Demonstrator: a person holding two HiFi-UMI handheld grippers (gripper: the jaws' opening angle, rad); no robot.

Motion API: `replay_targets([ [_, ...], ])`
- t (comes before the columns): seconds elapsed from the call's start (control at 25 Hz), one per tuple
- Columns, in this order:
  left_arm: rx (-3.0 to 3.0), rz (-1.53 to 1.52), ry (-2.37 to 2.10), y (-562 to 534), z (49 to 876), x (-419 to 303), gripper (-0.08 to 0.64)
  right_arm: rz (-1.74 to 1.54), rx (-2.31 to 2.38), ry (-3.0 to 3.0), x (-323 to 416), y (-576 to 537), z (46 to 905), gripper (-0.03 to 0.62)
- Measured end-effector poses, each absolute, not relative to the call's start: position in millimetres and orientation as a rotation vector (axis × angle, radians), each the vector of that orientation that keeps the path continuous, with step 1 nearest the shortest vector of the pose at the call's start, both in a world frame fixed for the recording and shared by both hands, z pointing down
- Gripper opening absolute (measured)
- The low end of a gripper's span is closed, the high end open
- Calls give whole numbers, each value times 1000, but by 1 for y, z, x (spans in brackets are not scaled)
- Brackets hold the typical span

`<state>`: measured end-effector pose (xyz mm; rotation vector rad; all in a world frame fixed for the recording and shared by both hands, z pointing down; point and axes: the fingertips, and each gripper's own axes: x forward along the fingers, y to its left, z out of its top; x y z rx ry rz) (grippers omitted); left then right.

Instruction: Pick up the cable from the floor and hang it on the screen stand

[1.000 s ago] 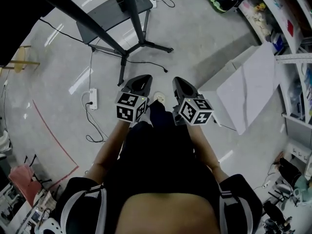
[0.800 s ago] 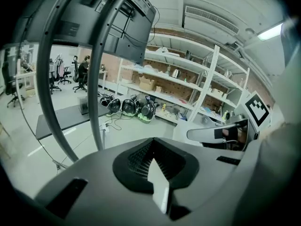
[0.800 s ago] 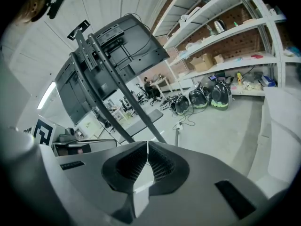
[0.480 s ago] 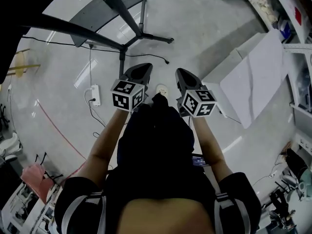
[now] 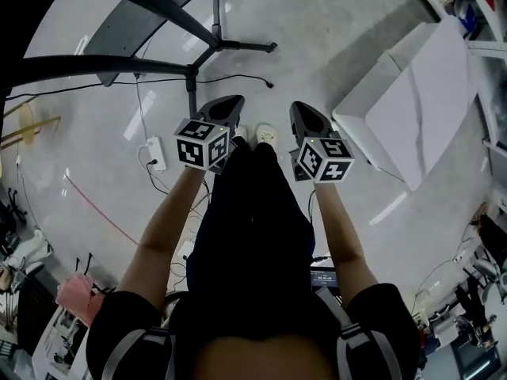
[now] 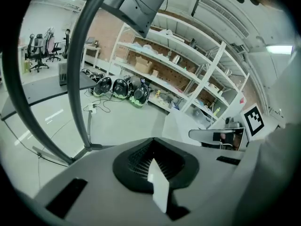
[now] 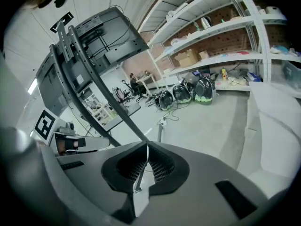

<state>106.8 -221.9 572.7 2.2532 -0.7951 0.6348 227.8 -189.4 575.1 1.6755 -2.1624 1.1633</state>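
Note:
A thin black cable [image 5: 231,77] lies on the grey floor by the foot of the screen stand [image 5: 215,39], its loose end just ahead of my grippers. The stand's dark posts and the back of the screen [image 6: 142,3] fill the upper left of the left gripper view, and the screen [image 7: 104,36] also shows in the right gripper view. My left gripper [image 5: 230,104] and right gripper [image 5: 300,109] are held side by side at waist height, above the floor and apart from the cable. Both are shut with nothing between the jaws [image 6: 152,142] [image 7: 146,146].
A white power strip [image 5: 157,153] with its own lead lies on the floor to the left. A large white box [image 5: 420,105] stands at the right, with shelves behind it. Several helmets [image 6: 120,88] sit under a rack of shelves. A shoe [image 5: 264,134] shows between the grippers.
The stand's foot and the cable have slid up the head view while the white box has come nearer. Both grippers stayed shut and side by side.

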Motion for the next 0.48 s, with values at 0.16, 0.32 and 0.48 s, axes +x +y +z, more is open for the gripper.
replay_targets([
  [0.16, 2233, 644, -738, -228, 605, 113, 6, 1156, 1713, -2140, 236, -198, 596, 26],
  [0.32, 2220, 656, -704, -237, 636, 120, 6, 1173, 1726, -2129, 243, -205, 614, 26],
  [0.48, 2192, 647, -693, -248, 663, 123, 6, 1178, 1733, -2115, 242, -205, 632, 26],
])
